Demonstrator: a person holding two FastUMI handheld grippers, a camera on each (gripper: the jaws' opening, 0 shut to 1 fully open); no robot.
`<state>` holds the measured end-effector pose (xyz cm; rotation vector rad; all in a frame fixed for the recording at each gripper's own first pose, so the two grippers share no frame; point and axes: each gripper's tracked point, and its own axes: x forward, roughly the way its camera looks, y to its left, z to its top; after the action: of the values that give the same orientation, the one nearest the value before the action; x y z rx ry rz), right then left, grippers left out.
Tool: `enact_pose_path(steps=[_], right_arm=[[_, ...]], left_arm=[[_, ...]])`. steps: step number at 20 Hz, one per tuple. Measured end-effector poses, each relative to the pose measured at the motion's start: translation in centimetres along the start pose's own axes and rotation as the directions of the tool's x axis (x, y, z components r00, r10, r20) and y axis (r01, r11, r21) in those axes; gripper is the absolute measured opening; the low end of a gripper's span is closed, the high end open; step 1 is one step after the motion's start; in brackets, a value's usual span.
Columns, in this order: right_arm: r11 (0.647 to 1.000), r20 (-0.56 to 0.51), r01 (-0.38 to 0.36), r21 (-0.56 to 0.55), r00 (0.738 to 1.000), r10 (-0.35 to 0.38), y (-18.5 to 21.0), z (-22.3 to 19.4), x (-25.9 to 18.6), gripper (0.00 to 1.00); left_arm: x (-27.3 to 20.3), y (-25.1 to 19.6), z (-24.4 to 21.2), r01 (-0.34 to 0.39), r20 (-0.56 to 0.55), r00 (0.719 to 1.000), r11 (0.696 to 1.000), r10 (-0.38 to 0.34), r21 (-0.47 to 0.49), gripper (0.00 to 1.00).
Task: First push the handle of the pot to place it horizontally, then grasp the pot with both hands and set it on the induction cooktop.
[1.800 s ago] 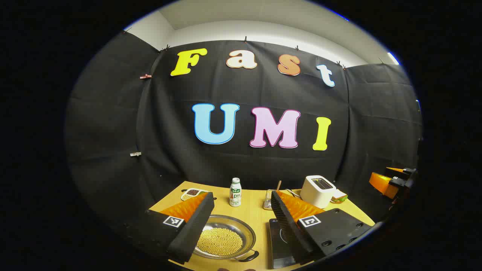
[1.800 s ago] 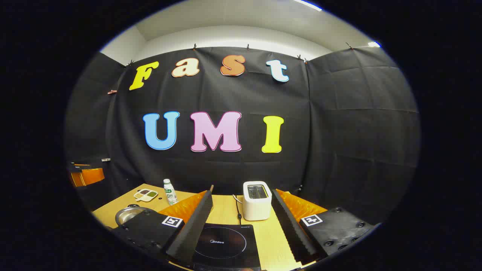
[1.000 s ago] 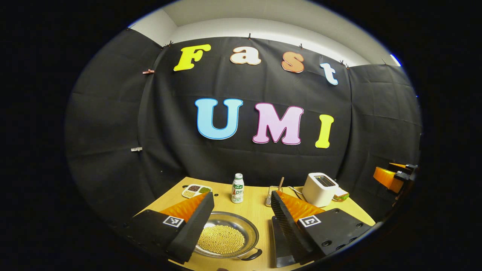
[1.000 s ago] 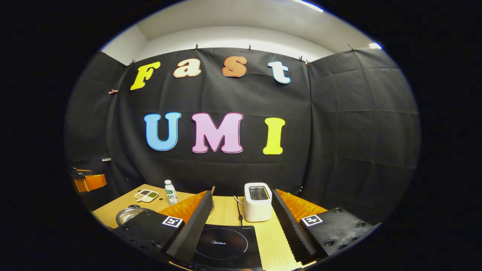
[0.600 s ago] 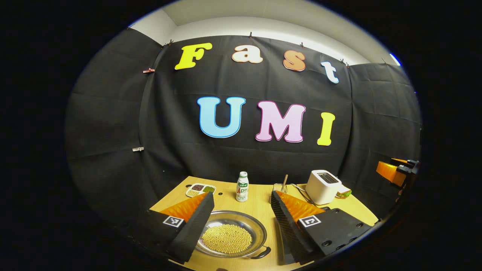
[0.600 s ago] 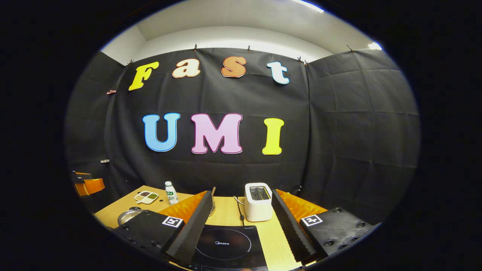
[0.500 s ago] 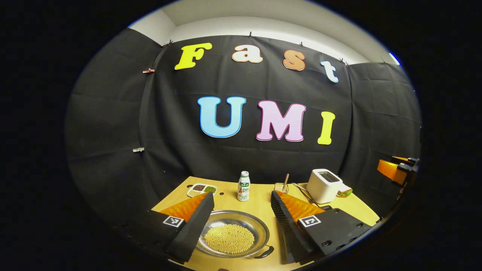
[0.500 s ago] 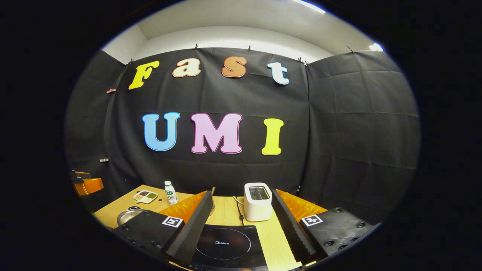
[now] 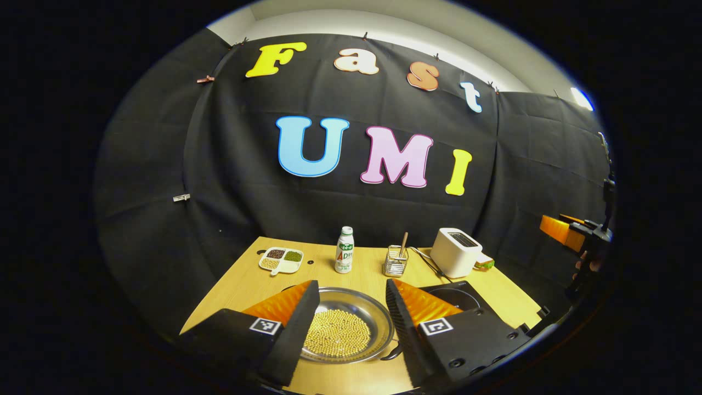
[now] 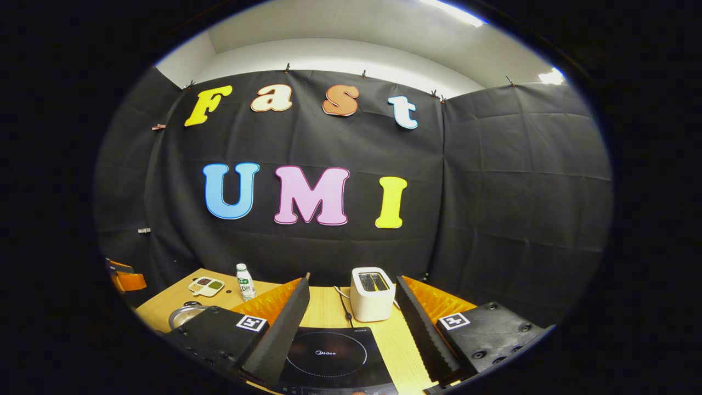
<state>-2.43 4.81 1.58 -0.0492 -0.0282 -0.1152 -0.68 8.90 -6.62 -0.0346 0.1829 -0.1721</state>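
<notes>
Pot (image 9: 346,329) first: it is a shallow, round, shiny metal pan, its floor covered with small yellow beads, and it sits near the front edge of the tabletop (image 9: 247,282), left of the middle. You can see one dark loop handle (image 9: 392,354) at its front right rim, pointing toward the front edge. In the right gripper view only a sliver of its rim (image 10: 184,314) shows past your finger.

Your wooden tabletop is pale and smooth-grained. On its right half lies the induction cooktop (image 10: 329,356), a flat, glossy black square with a thin ring printed on it; it sits just beside the pot, apart from it.

Behind the cooktop, toward the back right corner, stands a boxy white toaster (image 10: 372,293) with rounded corners and a cord trailing forward. Along the back edge you have a wire holder (image 9: 395,263) with a wooden stick in it, a small white bottle (image 9: 344,257), and, toward the back left corner, a white divided dish (image 9: 281,260) of dark, green and pale grains.

Your left gripper (image 9: 351,299) hangs above the pot with its ridged fingers spread wide, holding nothing. Your right gripper (image 10: 351,307) hovers over the cooktop, fingers likewise wide apart and empty; from the left gripper view it shows off the tabletop's right edge (image 9: 570,236).
</notes>
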Motion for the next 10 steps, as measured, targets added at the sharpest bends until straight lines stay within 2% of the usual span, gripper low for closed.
enact_pose_path(steps=[3, 4, 7, 10], right_arm=[[1.0, -0.002, 0.018, 0.004, 1.0, -0.018, 0.8, 0.0, -0.4, 0.98], [1.0, -0.004, 0.023, 0.01, 1.0, -0.023, 1.0, -0.1, -0.4, 0.98], [0.999, -0.014, 0.037, 0.02, 0.999, -0.037, 1.6, -0.2, -0.6, 0.98], [0.999, -0.023, 0.048, 0.014, 0.999, -0.048, 1.6, -0.7, -0.9, 0.98]], left_arm=[[-0.5, 0.9, -2.5, 0.043, -0.079, 0.996, 0.999, -0.043, 0.002, 0.55], [-0.7, 1.1, -3.3, 0.06, -0.099, 0.993, 0.998, -0.059, 0.01, 0.53], [-1.2, 1.8, -6.0, 0.094, -0.162, 0.983, 0.994, -0.085, 0.051, 0.35], [-2.1, 1.7, -8.5, 0.133, -0.216, 0.969, 0.99, -0.122, 0.036, 0.26]])
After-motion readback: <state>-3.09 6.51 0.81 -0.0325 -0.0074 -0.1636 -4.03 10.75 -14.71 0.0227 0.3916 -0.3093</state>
